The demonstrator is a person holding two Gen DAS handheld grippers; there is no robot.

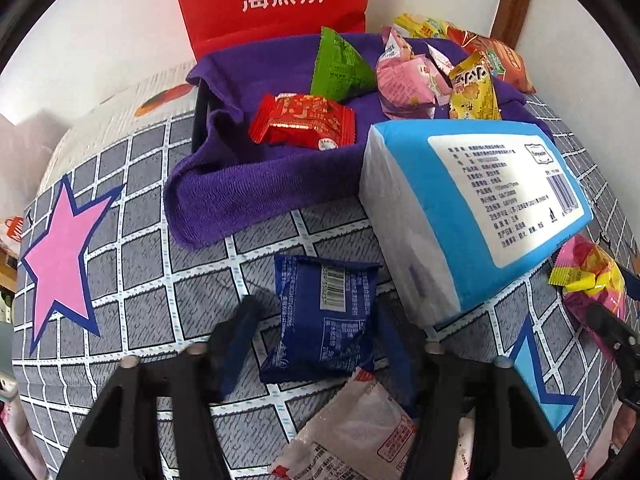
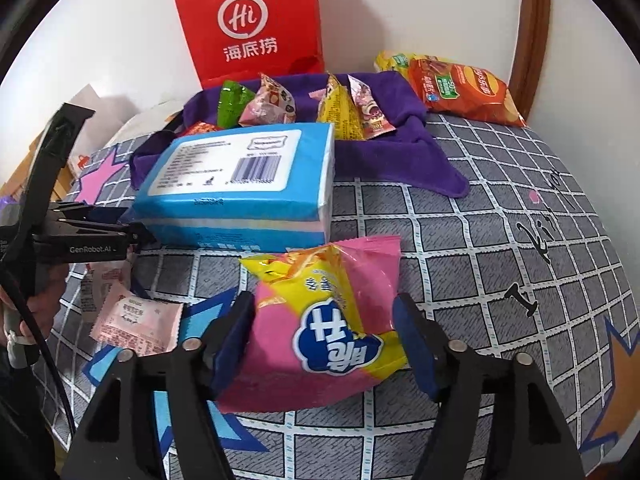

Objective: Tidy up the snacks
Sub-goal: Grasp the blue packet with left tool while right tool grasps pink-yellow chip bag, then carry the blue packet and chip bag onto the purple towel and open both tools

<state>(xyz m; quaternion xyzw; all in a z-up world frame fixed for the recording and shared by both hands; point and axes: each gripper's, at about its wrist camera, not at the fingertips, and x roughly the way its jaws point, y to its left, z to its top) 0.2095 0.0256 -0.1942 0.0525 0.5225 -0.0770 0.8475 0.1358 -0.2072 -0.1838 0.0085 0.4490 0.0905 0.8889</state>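
My left gripper [image 1: 316,332] is open, its jaws on either side of a dark blue snack packet [image 1: 320,316] lying on the checked bedspread. My right gripper [image 2: 324,332] is open around a pink and yellow snack bag [image 2: 328,320], its pads close to the bag's sides. A purple towel-lined box [image 1: 260,168] holds a red packet [image 1: 304,122], a green packet [image 1: 340,66], pink packets [image 1: 404,76] and a yellow packet [image 1: 474,88]. White and pink packets [image 1: 356,428] lie under my left gripper; one also shows in the right wrist view [image 2: 136,320].
A blue and white tissue pack [image 1: 472,200] lies between the box and the grippers, also seen from the right wrist [image 2: 240,184]. A red paper bag [image 2: 248,24] stands against the wall. An orange chip bag [image 2: 464,92] lies far right. The left gripper's body [image 2: 80,236] is at the left.
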